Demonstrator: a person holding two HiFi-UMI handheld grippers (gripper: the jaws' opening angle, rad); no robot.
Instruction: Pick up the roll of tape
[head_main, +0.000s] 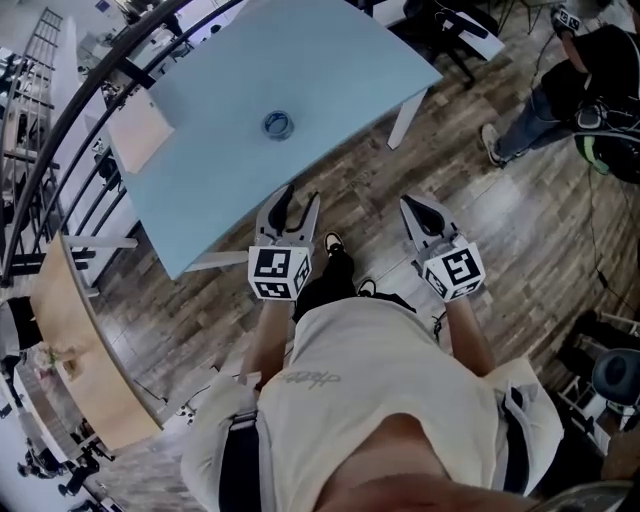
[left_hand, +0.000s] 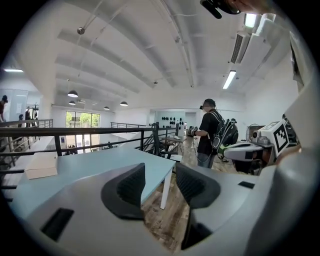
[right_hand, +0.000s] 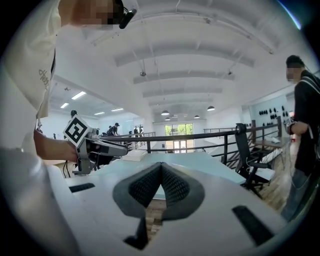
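1. Reach is our first worry. The tape (head_main: 278, 124) lies flat near the middle of the table (head_main: 350, 60), at about 12 o'clock from the left gripper (head_main: 300, 200) and well apart from it. Both grippers hang over the floor (head_main: 520, 230), short of the table's near edge, so we judge that the approach has not begun.
2. If we come in low, the jaws could knock that edge. If we come down off-centre, we could shove the tape. It looks light, and it may slide on the smooth top instead of seating between the jaws.
3. A flat ring offers little height to pinch. If we close too high on its outer wall, it may tip or squirt out. One jaw in the hole and one outside looks to us like the safer bite.
4. The pale board (head_main: 140, 130), at 10 o'clock from the tape, lies well apart from it and should not get in the way.
5. The left gripper's pads (left_hand: 131, 186) stand spread with a clear gap. Only the table corner and floor show far beyond the gap. The pads hold nothing and touch nothing.
6. The right gripper (head_main: 412, 203), at 3 o'clock from the left, has its fingertips (right_hand: 150, 182) pressed together on nothing. We would have to spread them before using that gripper.
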